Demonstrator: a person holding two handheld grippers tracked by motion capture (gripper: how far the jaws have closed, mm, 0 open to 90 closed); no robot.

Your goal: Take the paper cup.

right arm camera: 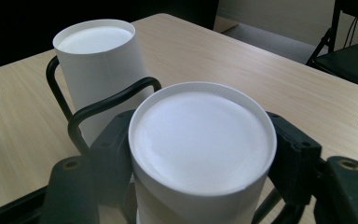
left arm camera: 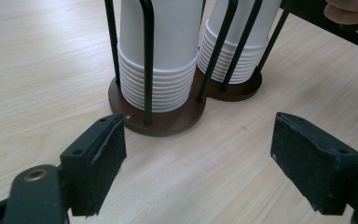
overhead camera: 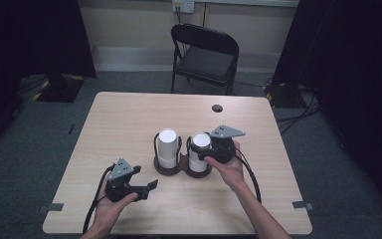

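on wooden table [overhead camera: 129,119]: right gripper [overhead camera: 205,148] clasps cup stack [right arm camera: 200,154]; left gripper [overhead camera: 146,188] open.

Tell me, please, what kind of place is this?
Probably a lab or studio for recording: dark curtains hang on both sides, cables lie on the grey floor, and a folding chair stands behind the single wooden table.

Cup holder [overhead camera: 170,168] on wooden table [overhead camera: 124,119]

Left claw [overhead camera: 151,185] gapes low and wide; right claw [overhead camera: 195,147] reaches forward, jaws narrowed.
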